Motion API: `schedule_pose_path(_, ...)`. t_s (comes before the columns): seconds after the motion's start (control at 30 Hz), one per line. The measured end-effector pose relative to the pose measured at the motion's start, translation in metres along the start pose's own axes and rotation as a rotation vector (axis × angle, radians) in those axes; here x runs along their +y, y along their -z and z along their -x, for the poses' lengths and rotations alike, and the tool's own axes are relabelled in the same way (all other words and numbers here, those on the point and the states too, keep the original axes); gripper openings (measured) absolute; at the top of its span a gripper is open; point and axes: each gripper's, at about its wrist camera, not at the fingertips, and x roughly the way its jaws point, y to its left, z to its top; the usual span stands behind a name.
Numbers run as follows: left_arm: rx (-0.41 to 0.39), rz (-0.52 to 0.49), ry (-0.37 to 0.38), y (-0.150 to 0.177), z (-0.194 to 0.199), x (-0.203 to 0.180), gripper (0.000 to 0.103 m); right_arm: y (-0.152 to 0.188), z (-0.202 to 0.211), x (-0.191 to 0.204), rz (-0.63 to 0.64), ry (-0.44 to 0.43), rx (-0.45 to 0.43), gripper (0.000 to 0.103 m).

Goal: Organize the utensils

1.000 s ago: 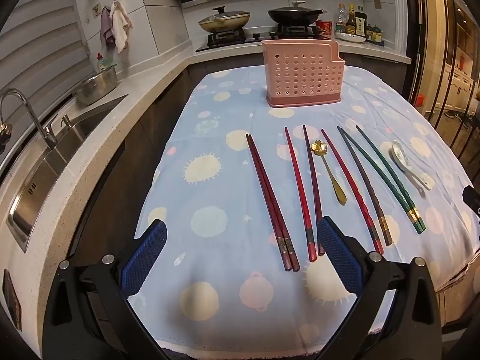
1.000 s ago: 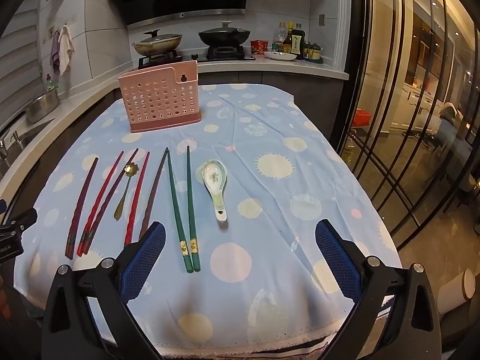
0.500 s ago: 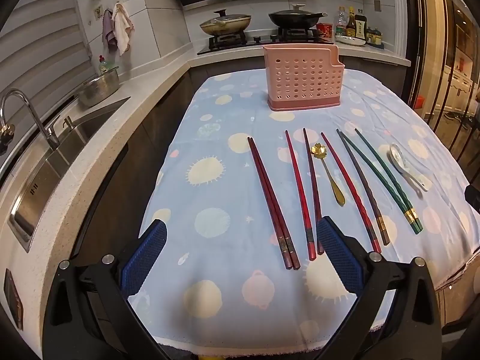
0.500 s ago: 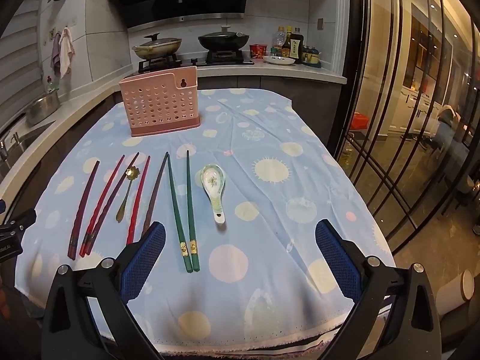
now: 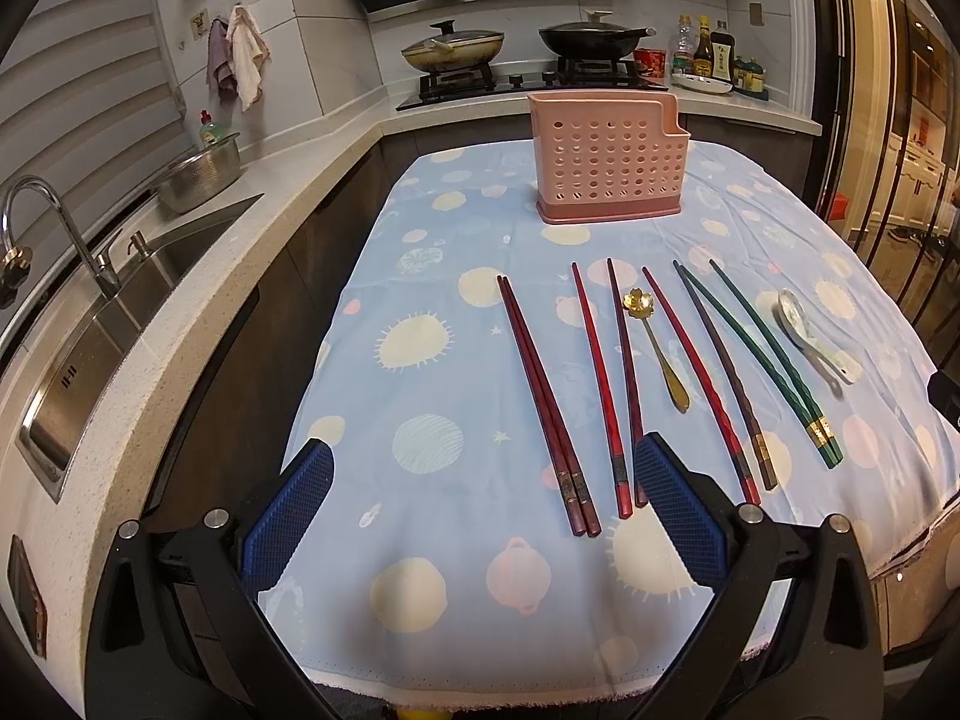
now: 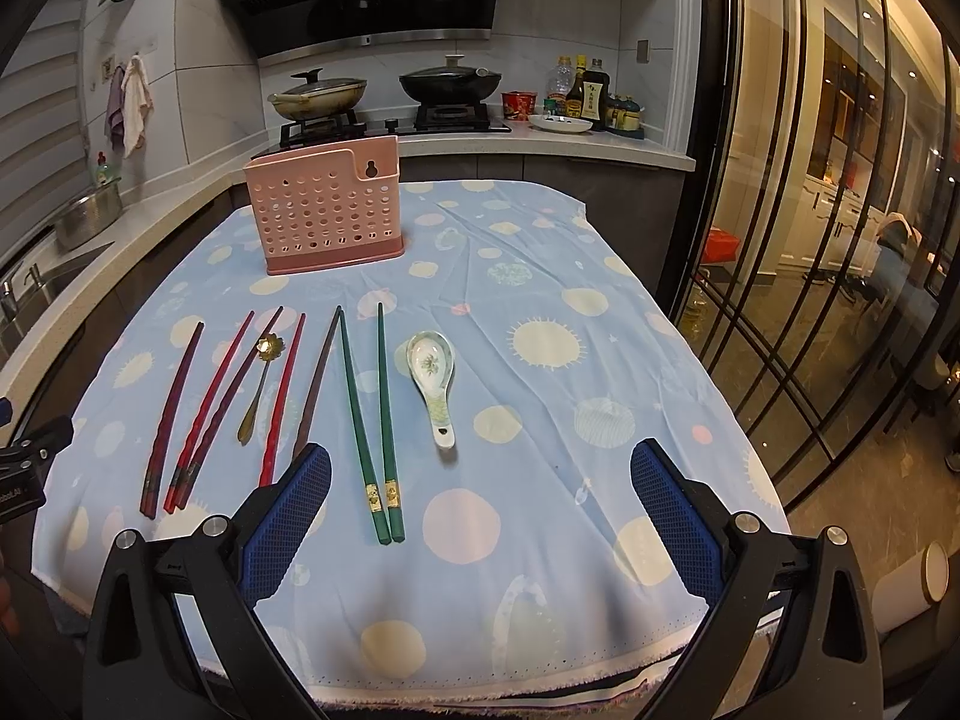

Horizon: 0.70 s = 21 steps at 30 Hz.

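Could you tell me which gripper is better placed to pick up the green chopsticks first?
Right. The right gripper hangs open with the green chopsticks lying between its fingers, while the left gripper faces the dark red pair instead.

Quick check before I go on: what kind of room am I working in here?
Most likely a home kitchen: a gas stove with two pans under a hood, a sink with a tap in the counter, and sauce bottles by the stove.

Clothed table (image 5: 420,546) — chopsticks (image 5: 543,399), two spoons (image 5: 657,354), pink holder (image 5: 606,159) atop.
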Motion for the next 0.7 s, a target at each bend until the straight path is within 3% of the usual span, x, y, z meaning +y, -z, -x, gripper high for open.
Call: schedule_pose_path(0.7, 0.003, 0.004, 0.011, 0.0015, 0.0030, 0.0014, 0.096, 0.0005, 0.0026, 0.0062, 0.011, -0.001, 0.005, 0.096)
